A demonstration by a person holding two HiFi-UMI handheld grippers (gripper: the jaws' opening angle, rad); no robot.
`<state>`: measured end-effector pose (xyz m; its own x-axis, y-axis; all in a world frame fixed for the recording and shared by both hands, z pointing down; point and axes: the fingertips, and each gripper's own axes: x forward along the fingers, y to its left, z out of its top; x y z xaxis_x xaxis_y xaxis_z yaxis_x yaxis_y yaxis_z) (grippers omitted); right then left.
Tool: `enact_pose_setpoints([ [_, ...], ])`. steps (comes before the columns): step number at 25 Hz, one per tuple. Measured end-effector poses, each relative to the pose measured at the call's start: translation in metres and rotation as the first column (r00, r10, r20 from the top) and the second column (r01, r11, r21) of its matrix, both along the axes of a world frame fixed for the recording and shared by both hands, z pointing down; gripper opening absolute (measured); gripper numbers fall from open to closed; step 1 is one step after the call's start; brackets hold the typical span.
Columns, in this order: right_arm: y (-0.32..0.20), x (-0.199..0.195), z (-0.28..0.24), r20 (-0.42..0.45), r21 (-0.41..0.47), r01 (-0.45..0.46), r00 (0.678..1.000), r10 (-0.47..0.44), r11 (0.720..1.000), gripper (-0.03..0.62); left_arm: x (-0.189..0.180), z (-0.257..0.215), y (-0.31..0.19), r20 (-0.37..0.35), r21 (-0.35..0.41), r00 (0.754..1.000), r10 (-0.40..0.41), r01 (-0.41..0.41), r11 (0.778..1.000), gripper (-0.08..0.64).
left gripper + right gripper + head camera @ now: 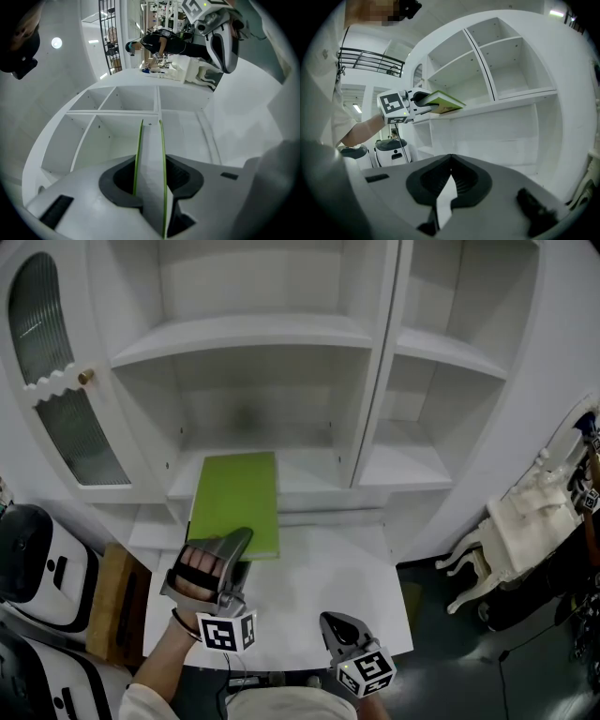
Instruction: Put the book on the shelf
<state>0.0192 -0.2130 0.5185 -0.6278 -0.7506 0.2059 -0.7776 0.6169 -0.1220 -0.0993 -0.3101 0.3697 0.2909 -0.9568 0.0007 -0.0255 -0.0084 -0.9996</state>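
A green book [236,498] lies flat, its far half over the white cabinet's lower left shelf [309,470] and its near half over the counter. My left gripper [239,545] is shut on the book's near edge. In the left gripper view the book [150,154] runs edge-on between the jaws, green covers around white pages, pointing into the shelf bays. My right gripper [336,622] hangs low near the counter's front edge, shut and holding nothing. The right gripper view shows the book [443,100] in the left gripper [419,101] at shelf height.
The cabinet has an upper shelf [244,334], a right-hand column of shelves [441,352] and a glass door [52,381] swung open at left. A white counter [319,577] lies below. White robot bodies [33,559] stand at left, a white carved chair [511,526] at right.
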Motion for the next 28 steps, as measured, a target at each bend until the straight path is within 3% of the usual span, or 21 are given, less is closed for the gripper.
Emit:
enact_pose_setpoints([
  [13,0.000,0.027,0.002,-0.011,-0.005,-0.107,0.994,0.107,0.994,0.012,0.031,0.011,-0.027,0.019,0.007,0.996,0.088,-0.088,0.996,0.144],
  [28,-0.004,0.039,0.002,-0.025,-0.010,-0.183,0.983,0.183,0.983,0.012,0.039,0.016,-0.076,0.009,0.005,0.994,0.110,-0.110,0.994,0.144],
])
